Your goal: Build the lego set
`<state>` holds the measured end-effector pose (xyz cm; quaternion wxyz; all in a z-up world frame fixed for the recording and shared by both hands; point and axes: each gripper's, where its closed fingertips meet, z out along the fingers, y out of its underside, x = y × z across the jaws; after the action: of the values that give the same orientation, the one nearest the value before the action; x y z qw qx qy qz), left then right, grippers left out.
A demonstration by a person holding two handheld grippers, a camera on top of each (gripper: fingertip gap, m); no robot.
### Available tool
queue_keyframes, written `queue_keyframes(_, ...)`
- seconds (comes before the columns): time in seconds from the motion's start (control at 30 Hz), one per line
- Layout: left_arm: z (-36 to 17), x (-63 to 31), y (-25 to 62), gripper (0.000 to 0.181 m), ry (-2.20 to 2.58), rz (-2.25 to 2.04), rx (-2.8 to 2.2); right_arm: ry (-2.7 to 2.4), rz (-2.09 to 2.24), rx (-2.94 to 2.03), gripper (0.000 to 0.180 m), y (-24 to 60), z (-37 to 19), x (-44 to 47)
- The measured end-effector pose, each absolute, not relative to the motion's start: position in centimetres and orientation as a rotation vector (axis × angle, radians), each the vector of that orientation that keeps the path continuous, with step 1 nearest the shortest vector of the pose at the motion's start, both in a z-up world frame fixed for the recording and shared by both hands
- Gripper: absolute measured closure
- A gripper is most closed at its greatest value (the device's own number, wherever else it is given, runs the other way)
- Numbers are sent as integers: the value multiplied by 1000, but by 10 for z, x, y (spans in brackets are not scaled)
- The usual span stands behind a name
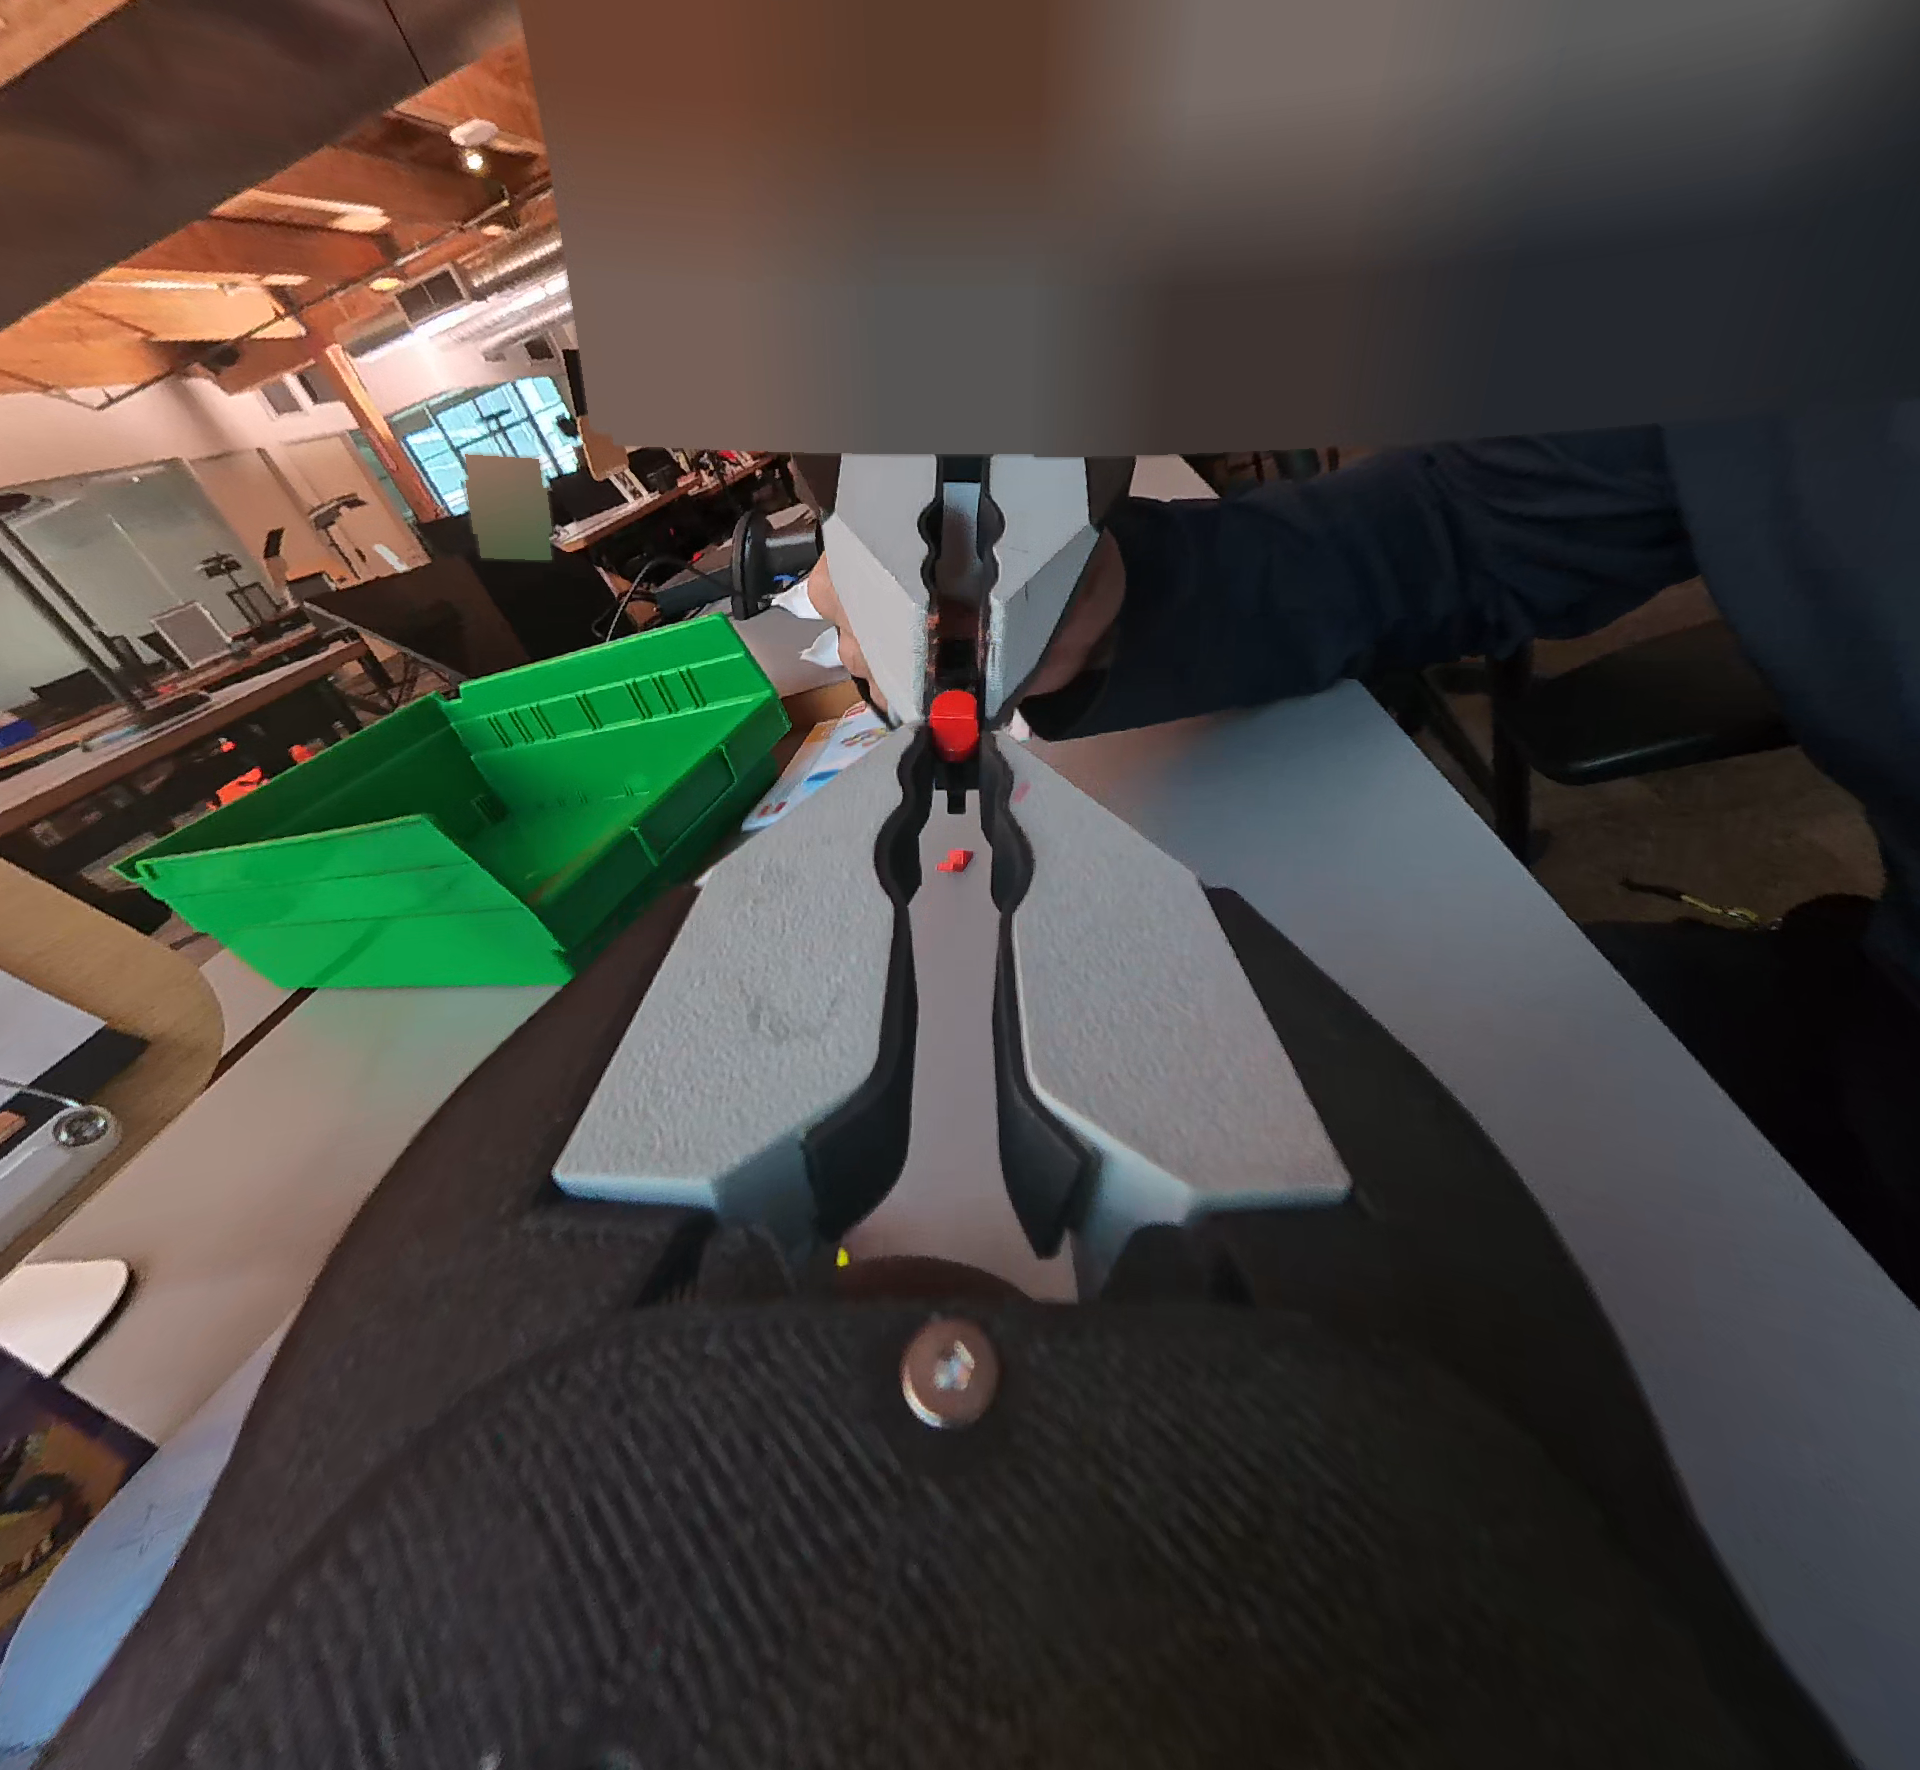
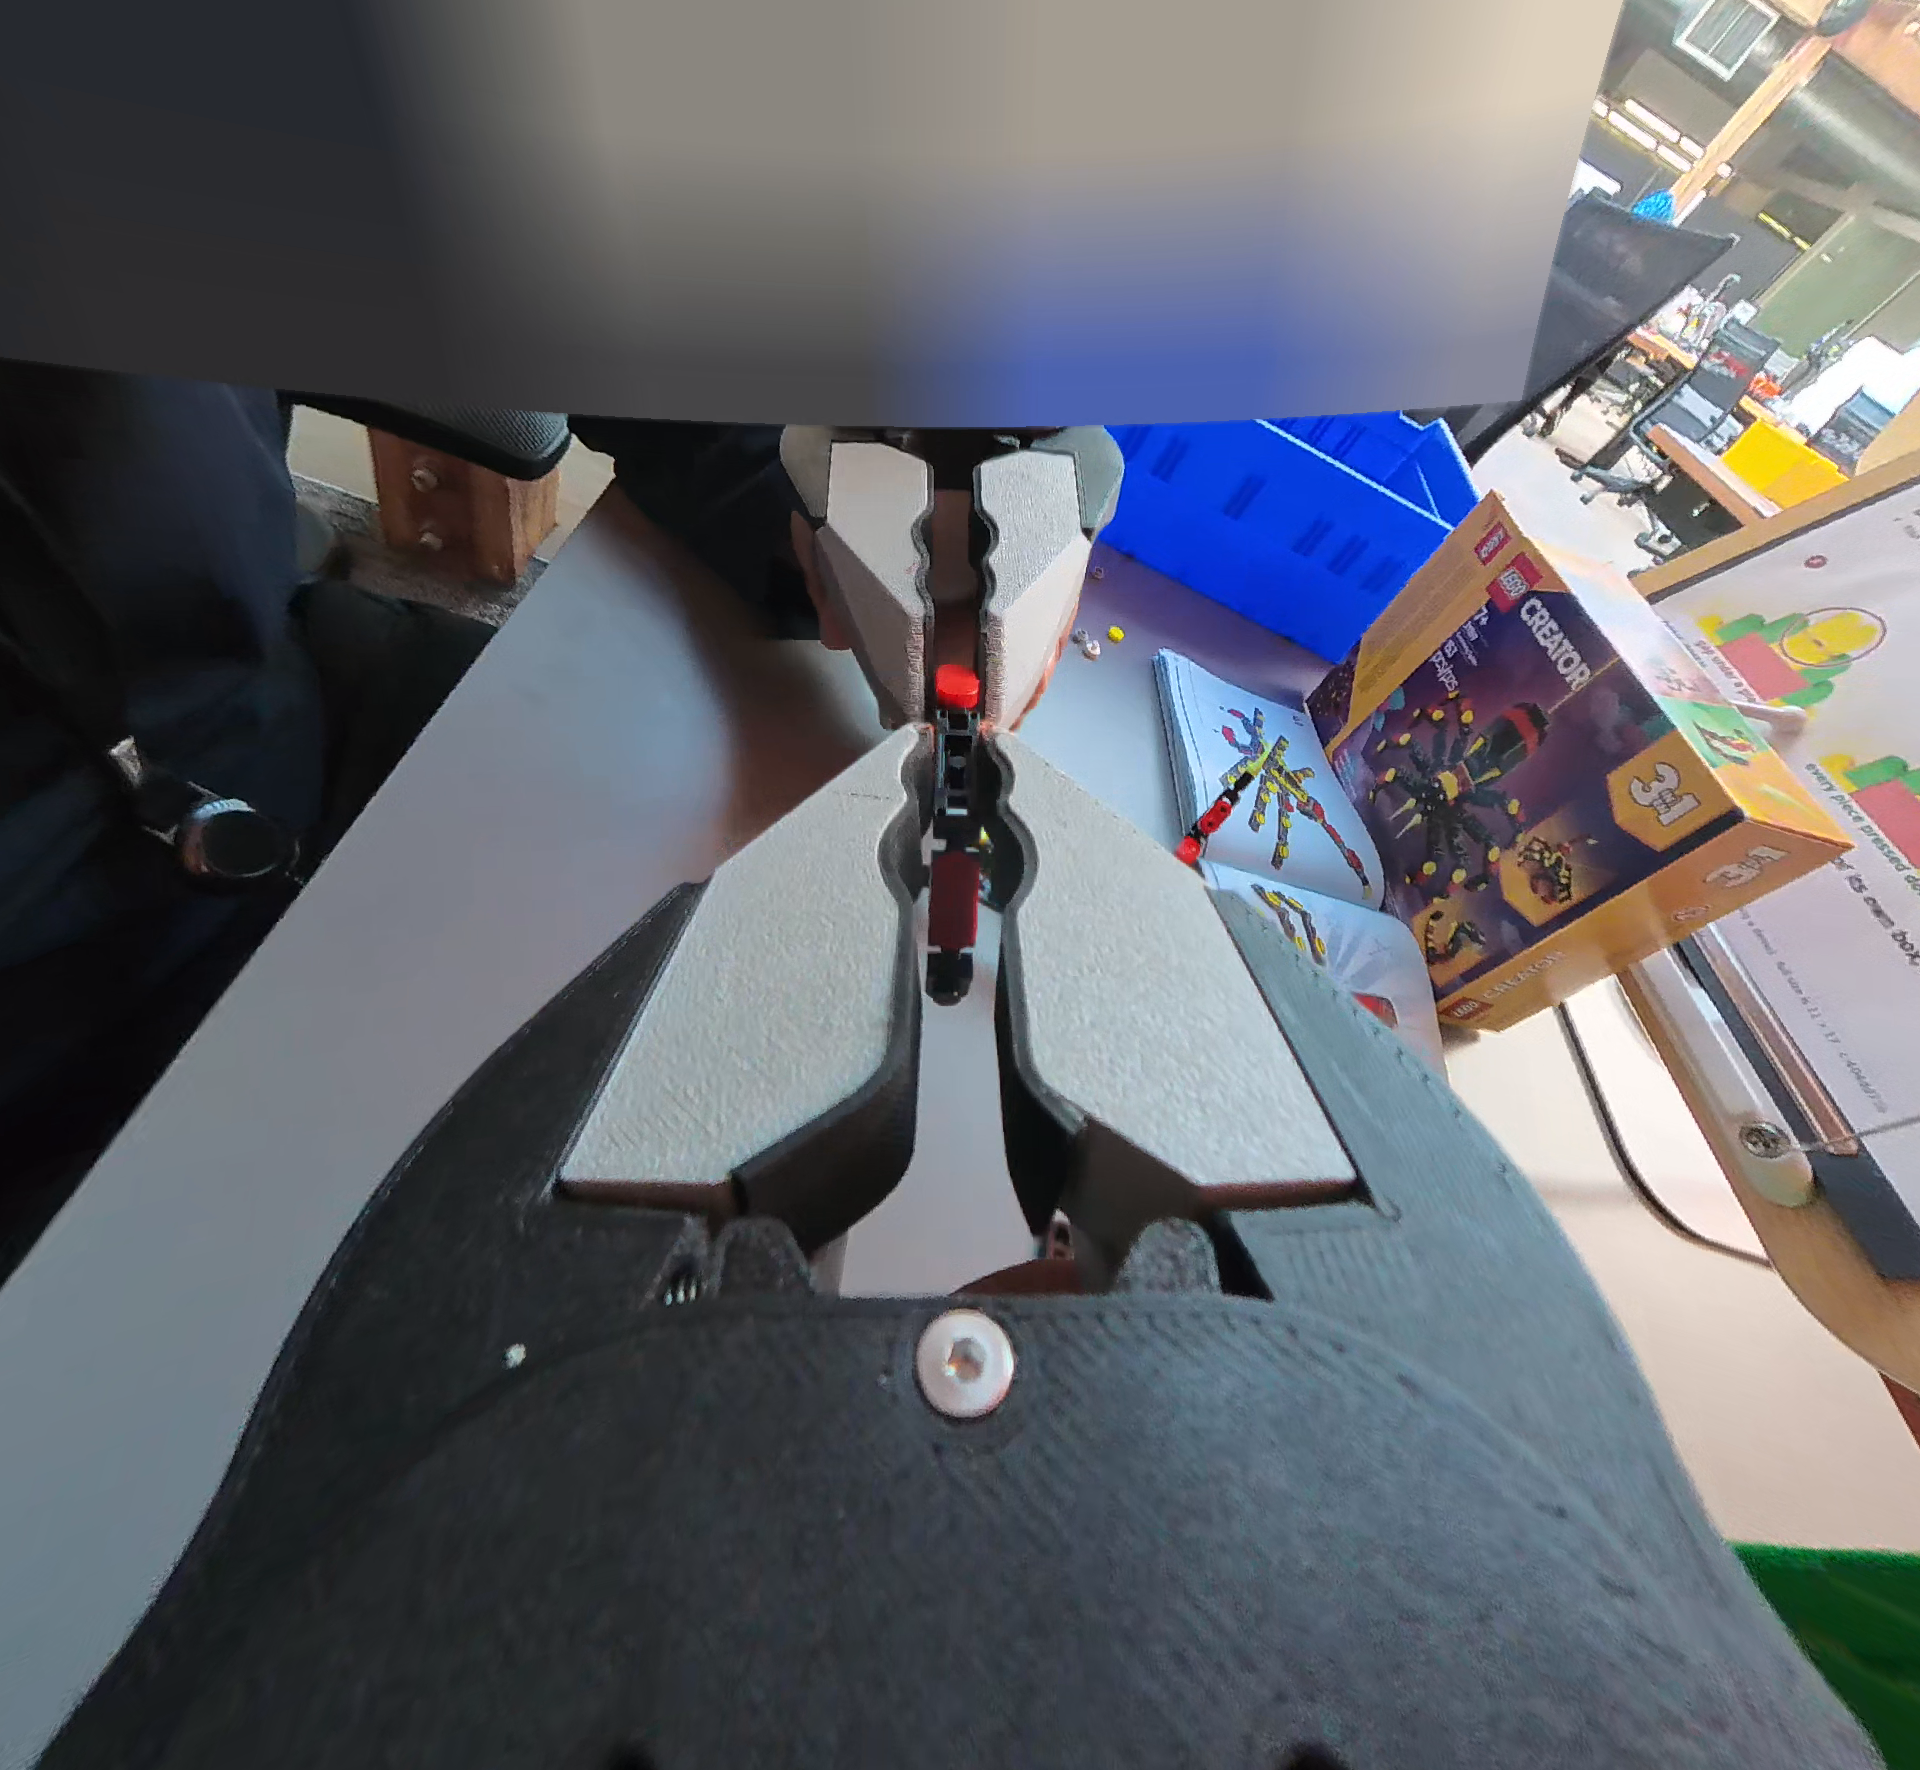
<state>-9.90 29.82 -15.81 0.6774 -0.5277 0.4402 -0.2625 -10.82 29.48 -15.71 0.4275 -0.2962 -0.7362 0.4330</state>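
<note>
The two grippers meet tip to tip above the grey table (image 1: 1351, 889). My left gripper (image 1: 953, 741) is shut on a small red round piece (image 1: 953, 721). My right gripper (image 2: 954, 735) is shut on a slim black and dark red lego assembly (image 2: 951, 889) that lies along its fingers. The red piece (image 2: 956, 685) sits at the front end of that assembly, between the left gripper's tips (image 2: 956, 704). In the left wrist view the right gripper (image 1: 954, 686) faces me, held by a hand in a dark sleeve.
A green bin (image 1: 416, 837) lies at the left. A tiny loose red piece (image 1: 954, 860) lies on the table. A blue bin (image 2: 1278, 525), the set's box (image 2: 1558, 785), an instruction booklet (image 2: 1268, 764) with a small red and black part (image 2: 1210, 821), and a picture board (image 2: 1818, 837) stand at the right. Both grippers' tips are close together, under 4 cm apart.
</note>
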Motion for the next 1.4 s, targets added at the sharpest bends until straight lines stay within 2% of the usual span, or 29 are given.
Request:
queue_keyframes(0.1,-161,-100,303,166,963,-603,-1239,-1855,1046,-795,176,301,-164,-112)
queue_keyframes(0.23,-170,-106,312,176,956,-598,-1356,-1851,996,-840,176,309,-170,-115)
queue_keyframes(0.47,-169,-107,307,176,1001,-545,-1378,-1853,1024,-838,176,305,-170,-115)
queue_keyframes(0.7,-163,-110,309,175,975,-493,-1377,-1776,1322,-940,176,306,-163,-118)
queue_keyframes(0.8,-173,-153,329,176,863,-430,-1495,-1530,1488,-857,176,340,-111,-83)
queue_keyframes(0.87,-156,-168,321,176,763,-673,-1429,-1367,1489,-929,176,383,-97,-62)
queue_keyframes(0.97,-159,-143,313,176,849,-698,-1398,-1505,1418,-1116,175,398,-136,-67)
queue_keyframes(1.03,-167,-127,311,176,920,-687,-1411,-1755,1261,-1236,176,386,-182,-77)
queue_keyframes(1.17,-206,-119,315,176,1007,-636,-1594,-2075,917,-1340,175,373,-256,-86)
queue_keyframes(1.3,-209,-122,318,176,965,-653,-1659,-2134,859,-1398,158,375,-274,-82)
queue_keyframes(1.4,-214,-123,321,176,961,-634,-1694,-2049,950,-1369,158,379,-255,-85)
